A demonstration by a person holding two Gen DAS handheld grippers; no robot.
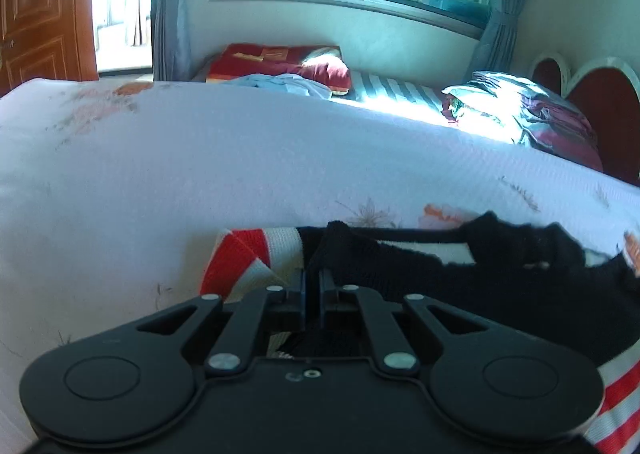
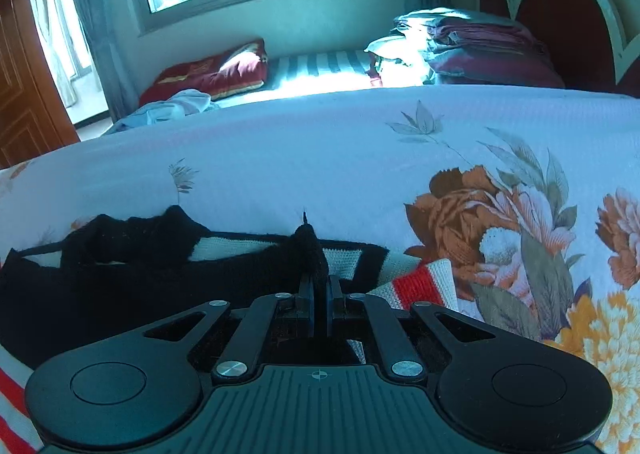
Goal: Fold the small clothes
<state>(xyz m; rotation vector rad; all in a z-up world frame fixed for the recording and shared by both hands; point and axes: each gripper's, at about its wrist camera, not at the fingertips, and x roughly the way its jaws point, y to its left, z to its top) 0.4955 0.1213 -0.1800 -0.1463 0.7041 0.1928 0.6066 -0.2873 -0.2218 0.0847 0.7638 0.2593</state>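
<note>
A small knitted sweater [image 1: 500, 278], black with red and white striped sleeves, lies on the white floral bedspread [image 1: 240, 174]. My left gripper [image 1: 313, 282] is shut on its black fabric near a striped sleeve [image 1: 240, 254]. In the right wrist view the same sweater [image 2: 120, 278] spreads to the left. My right gripper [image 2: 319, 286] is shut on a pinched fold of its black knit, which sticks up between the fingers. A red and white sleeve [image 2: 424, 282] lies just to the right of it.
The bedspread [image 2: 320, 158] has big orange flowers [image 2: 520, 238] at the right. Beyond the bed lie a striped mattress [image 1: 392, 92], a red pillow [image 1: 280, 62], stacked bedding [image 2: 472, 42], a red headboard [image 2: 560, 14], a window and a wooden door [image 1: 36, 6].
</note>
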